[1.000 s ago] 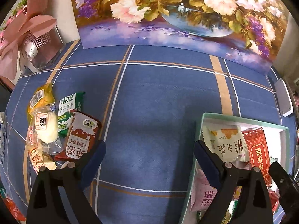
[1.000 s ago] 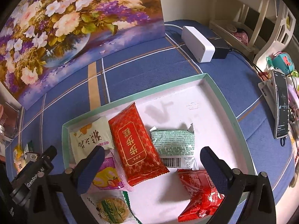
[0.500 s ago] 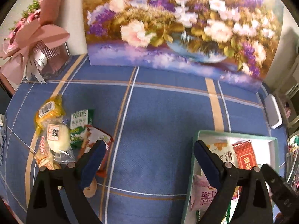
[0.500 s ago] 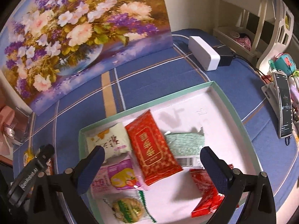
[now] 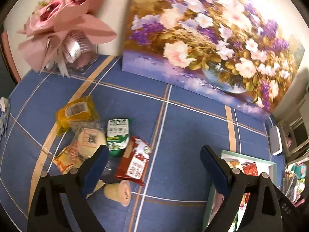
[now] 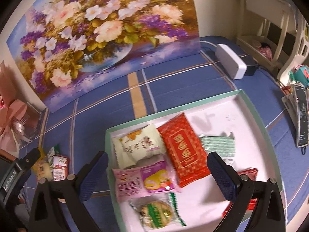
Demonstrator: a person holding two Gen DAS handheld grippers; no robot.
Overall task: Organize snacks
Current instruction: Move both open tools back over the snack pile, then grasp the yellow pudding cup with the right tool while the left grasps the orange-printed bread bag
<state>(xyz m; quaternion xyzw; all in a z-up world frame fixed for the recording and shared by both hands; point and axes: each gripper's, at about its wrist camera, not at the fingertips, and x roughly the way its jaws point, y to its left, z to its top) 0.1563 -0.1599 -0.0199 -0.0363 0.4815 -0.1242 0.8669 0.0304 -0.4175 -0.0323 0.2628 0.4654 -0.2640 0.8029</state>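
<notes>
Loose snacks lie in a pile on the blue cloth at the left: a yellow pack point(image 5: 76, 112), a green-and-white pack point(image 5: 117, 133), a red-and-white pack point(image 5: 134, 162), a round bun in clear wrap point(image 5: 90, 141) and a beige cake point(image 5: 119, 192). My left gripper point(image 5: 152, 154) hangs open above the cloth just right of the pile, holding nothing. The green-rimmed white tray point(image 6: 193, 110) holds several packs, among them a red pack point(image 6: 183, 148), a cream pack point(image 6: 139, 145) and a pink pack point(image 6: 143, 181). My right gripper point(image 6: 156, 162) stands open over the tray, empty.
A flower painting point(image 5: 212, 38) leans along the back wall. A pink bouquet in a clear box point(image 5: 67, 31) stands at the back left. A white box point(image 6: 230, 61) and a phone on a stand point(image 6: 301, 116) lie to the right of the tray.
My left gripper has risen and swung left toward the snack pile, which now shows more fully. My right gripper has lifted a little over the tray. Both stay open.
</notes>
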